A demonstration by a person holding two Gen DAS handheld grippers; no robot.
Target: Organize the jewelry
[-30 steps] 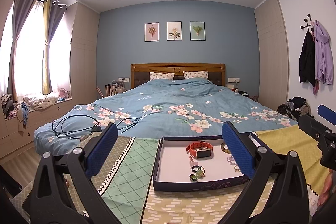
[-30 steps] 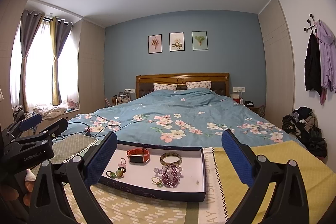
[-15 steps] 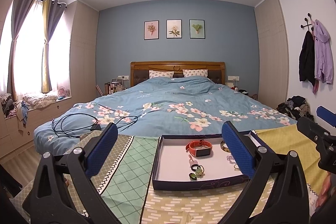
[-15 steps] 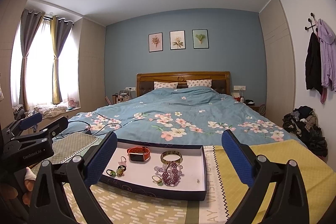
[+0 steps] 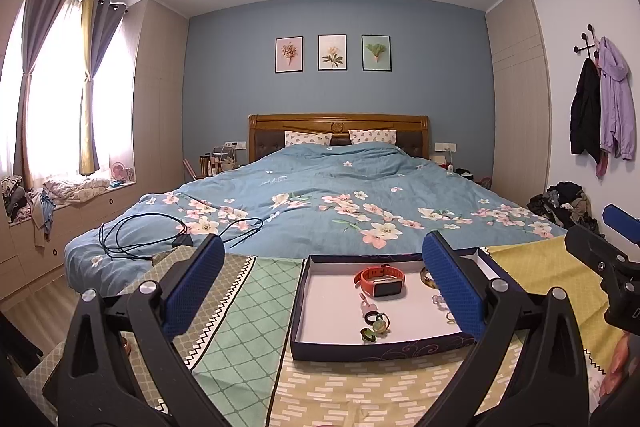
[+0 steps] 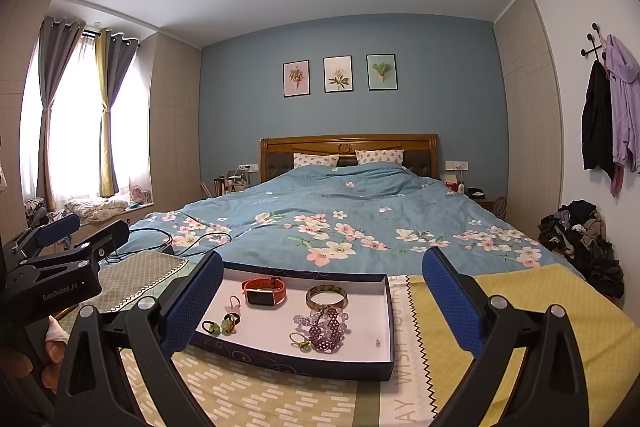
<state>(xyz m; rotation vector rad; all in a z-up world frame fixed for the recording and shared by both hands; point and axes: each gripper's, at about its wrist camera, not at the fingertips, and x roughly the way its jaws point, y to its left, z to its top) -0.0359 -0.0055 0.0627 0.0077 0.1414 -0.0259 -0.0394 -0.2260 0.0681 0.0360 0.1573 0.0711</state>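
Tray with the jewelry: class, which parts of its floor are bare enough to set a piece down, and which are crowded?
In the tray, the right strip beside the purple beaded bracelet is bare except for a tiny speck. So is the middle patch below the orange watch. The rings crowd the left front.

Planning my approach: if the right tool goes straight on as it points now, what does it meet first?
The right tool, open and empty, points over the tray. Going straight on, it probably passes above the jewelry and meets the floral bedspread first; depth is unclear.
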